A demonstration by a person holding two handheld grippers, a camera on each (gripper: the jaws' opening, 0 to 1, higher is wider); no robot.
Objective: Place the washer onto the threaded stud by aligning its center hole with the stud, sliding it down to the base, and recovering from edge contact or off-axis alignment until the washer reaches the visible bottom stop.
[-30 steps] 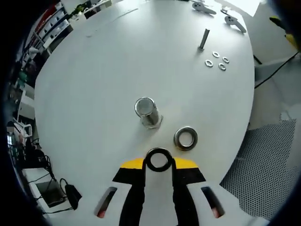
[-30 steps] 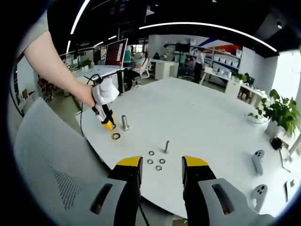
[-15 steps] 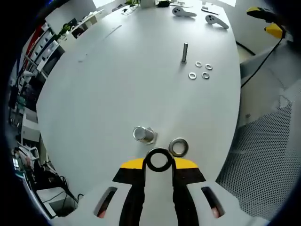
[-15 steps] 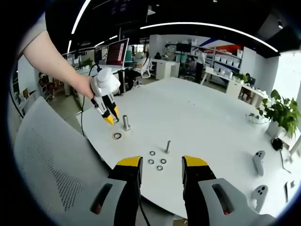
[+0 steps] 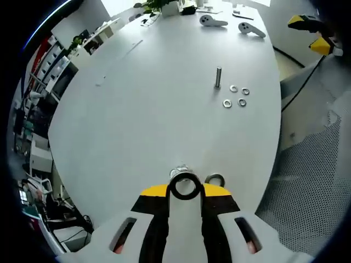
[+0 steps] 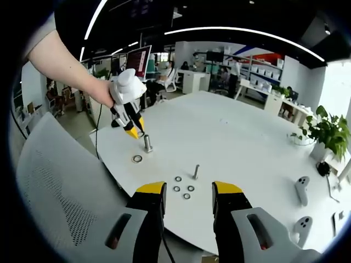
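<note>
My left gripper (image 5: 185,193) is shut on a dark ring-shaped washer (image 5: 185,185), held edge-on at its yellow jaw tips. The top of the large threaded stud (image 5: 178,171) peeks out just behind the held washer. A second large washer (image 5: 215,178) lies flat on the white table beside the stud. From the right gripper view, a person's hand holds the left gripper (image 6: 133,131) slightly above and left of the upright stud (image 6: 147,143), and the loose washer (image 6: 137,159) lies in front of it. My right gripper (image 6: 189,192) hangs open near the table's edge, holding nothing.
A small thin stud (image 5: 218,76) stands mid-table with several small washers (image 5: 236,96) next to it. Two white controllers (image 5: 213,21) lie at the far end. A grey mesh chair (image 6: 55,186) sits by the table (image 6: 230,137) edge. A potted plant (image 6: 321,131) stands at the right.
The left gripper has risen with the washer and drawn in over the stud, which now sits right behind the jaw tips. The right gripper has not moved.
</note>
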